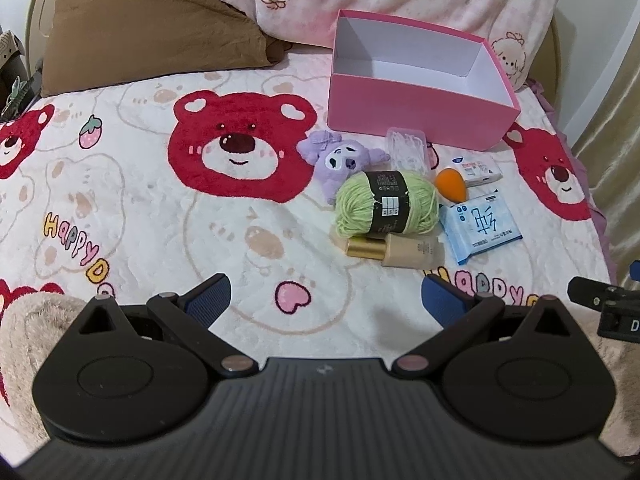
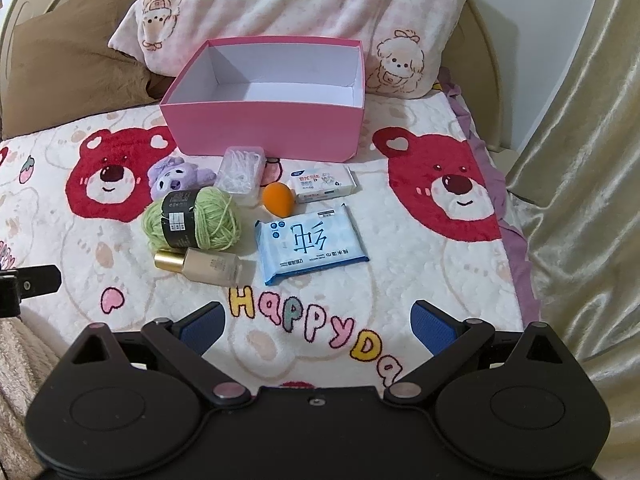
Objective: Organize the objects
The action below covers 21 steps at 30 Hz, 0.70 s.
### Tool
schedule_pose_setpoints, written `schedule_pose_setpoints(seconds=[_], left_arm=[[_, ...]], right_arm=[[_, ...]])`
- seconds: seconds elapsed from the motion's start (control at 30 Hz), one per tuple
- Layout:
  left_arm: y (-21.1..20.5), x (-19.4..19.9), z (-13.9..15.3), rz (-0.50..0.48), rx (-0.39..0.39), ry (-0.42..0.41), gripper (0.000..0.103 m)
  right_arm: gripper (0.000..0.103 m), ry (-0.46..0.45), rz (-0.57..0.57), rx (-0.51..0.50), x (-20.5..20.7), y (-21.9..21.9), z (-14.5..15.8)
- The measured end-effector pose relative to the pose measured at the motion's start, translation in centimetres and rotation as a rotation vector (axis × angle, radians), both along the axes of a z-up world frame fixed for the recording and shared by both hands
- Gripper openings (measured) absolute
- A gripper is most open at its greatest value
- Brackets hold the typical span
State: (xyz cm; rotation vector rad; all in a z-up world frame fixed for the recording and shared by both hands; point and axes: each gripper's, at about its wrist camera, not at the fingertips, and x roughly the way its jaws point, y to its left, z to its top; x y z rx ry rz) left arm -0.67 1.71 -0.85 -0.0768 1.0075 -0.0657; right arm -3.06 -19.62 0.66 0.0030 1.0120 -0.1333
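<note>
Pink box sits open-topped on the bed, its white inside bare, backed against a pink pillow; a brown pillow lies to the box's left; all loose items lie in a cluster just in front of the box's near wall. Clear case of white picks touches or nearly touches that wall; purple plush lies left of the case; small white pack lies right of it, near the box's front right corner; orange sponge sits between case and white pack, a little farther from the box. Green yarn with a black band lies farther out from the box, below the plush; gold-capped bottle lies on its side against the yarn's near edge; blue wipes pack lies flat to the bottle's right, well out from the box. Left claw hovers wide open over bare blanket, holding nothing, short of the bottle; right claw likewise spread open and empty, over the "Happy" lettering, short of the wipes.
</note>
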Motion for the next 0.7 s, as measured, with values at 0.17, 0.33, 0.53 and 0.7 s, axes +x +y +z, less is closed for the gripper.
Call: schedule_pose_setpoints(seconds=[0.17, 0.33, 0.53, 0.7], left_arm=[[0.0, 0.0, 0.0, -0.001, 0.001, -0.001, 0.103], [0.1, 0.0, 0.0, 0.000, 0.001, -0.002, 0.103], [0.4, -0.1, 0.2, -0.010, -0.008, -0.020, 0.103], [0.8, -0.4, 1.0, -0.017, -0.018, -0.047, 0.103]], right_arm=[[0.101, -0.001, 0.002, -0.001, 0.0, 0.1, 0.0], [0.101, 0.001, 0.005, -0.004, 0.0, 0.0, 0.1], [0.101, -0.007, 0.004, -0.013, -0.1, -0.1, 0.4], [0.101, -0.001, -0.008, -0.012, 0.0, -0.2, 0.4]])
